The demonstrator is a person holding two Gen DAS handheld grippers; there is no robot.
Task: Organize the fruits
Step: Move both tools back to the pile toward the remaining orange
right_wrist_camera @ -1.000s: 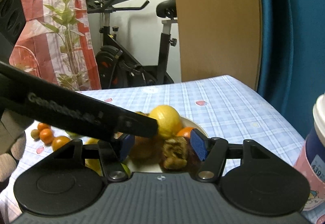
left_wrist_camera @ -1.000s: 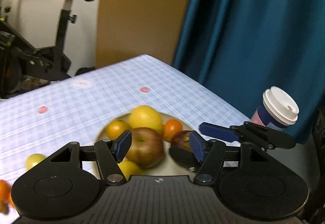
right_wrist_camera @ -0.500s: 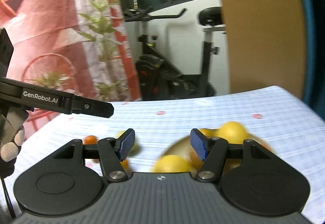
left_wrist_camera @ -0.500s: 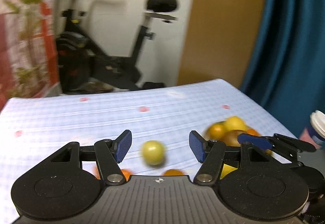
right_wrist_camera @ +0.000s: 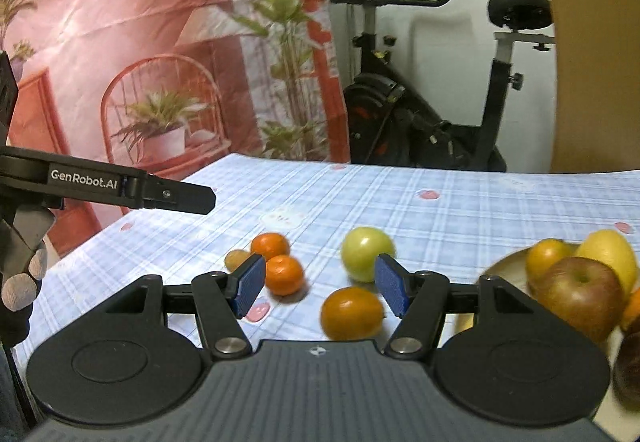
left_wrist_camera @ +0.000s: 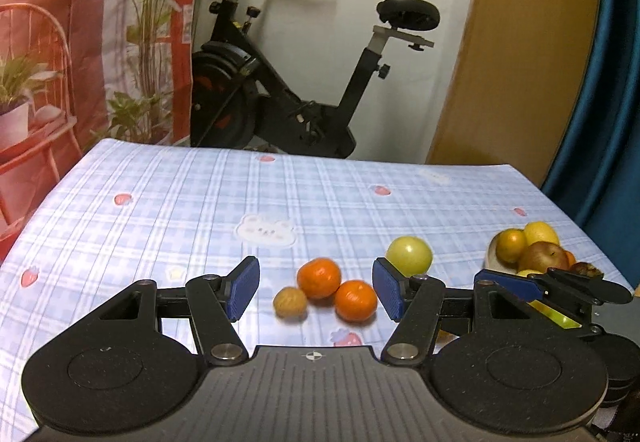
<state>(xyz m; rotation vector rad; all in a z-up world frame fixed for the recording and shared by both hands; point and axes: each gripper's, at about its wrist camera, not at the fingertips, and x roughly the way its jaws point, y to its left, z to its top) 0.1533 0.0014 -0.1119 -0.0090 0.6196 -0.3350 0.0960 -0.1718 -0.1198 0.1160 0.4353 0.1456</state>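
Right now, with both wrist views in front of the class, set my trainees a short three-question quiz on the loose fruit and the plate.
1. True or false: the left gripper is shut on a mandarin.
2. Multiple choice: the green apple lies (A) on the plate, (B) loose on the checked tablecloth, (C) between closed jaws.
3. Fill in: in the left wrist view, the small brown walnut sits beside two orange ______.

Key
1. False: its jaws stand open and hold nothing.
2. B: the plate holds the red apple, a lemon and other fruit.
3. Mandarins.
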